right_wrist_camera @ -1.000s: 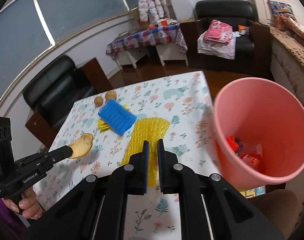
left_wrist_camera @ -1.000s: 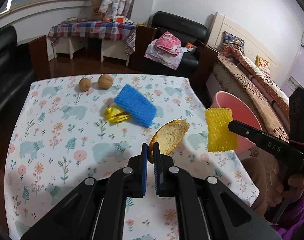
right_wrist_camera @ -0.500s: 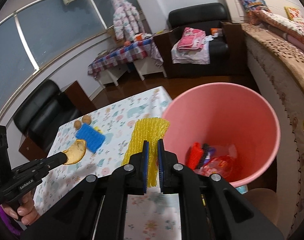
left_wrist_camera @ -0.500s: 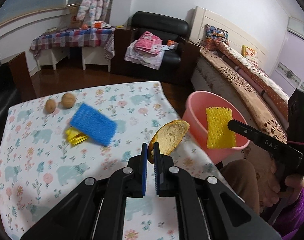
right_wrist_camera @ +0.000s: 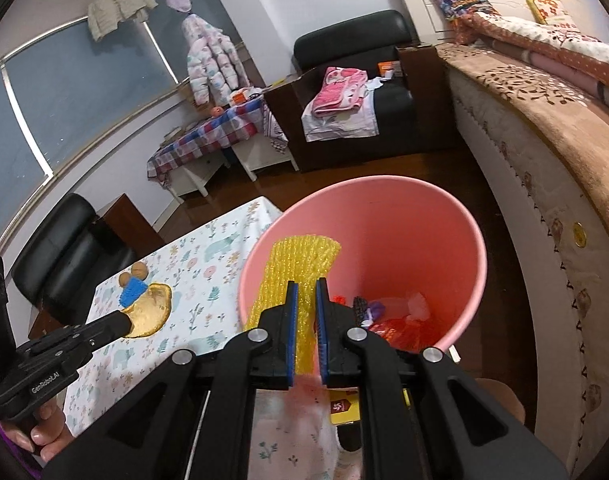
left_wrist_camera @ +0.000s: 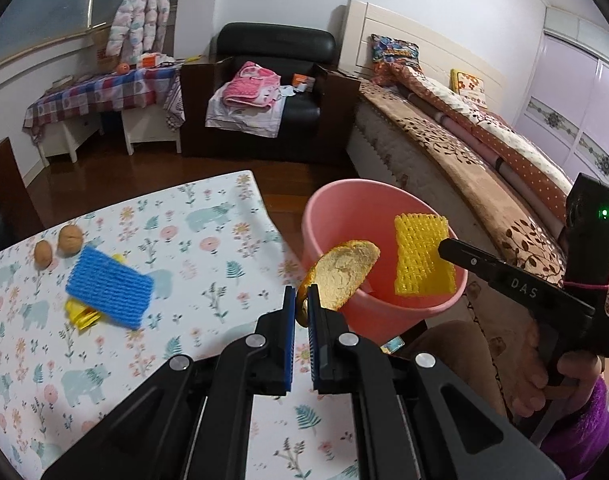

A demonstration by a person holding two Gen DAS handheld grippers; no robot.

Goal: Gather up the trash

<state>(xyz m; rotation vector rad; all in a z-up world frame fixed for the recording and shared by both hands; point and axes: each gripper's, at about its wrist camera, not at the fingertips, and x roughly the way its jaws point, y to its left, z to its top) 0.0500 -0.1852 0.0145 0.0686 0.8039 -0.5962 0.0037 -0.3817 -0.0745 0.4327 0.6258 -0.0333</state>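
the left gripper [left_wrist_camera: 301, 300] is pinched on a slice of bread [left_wrist_camera: 346, 272], which sticks out at the near rim of the pink bin [left_wrist_camera: 344, 200]. the right gripper [right_wrist_camera: 305, 300] is clamped on a yellow foam net [right_wrist_camera: 294, 268] that hangs over the bin's mouth (red and purple scraps lie inside). on the floral tablecloth [left_wrist_camera: 208, 240], at about 9 o'clock from the bread in the left wrist view, lie a blue foam net [left_wrist_camera: 109, 286], partly over a yellow wrapper [left_wrist_camera: 80, 314], and two walnuts [left_wrist_camera: 70, 236] beyond.
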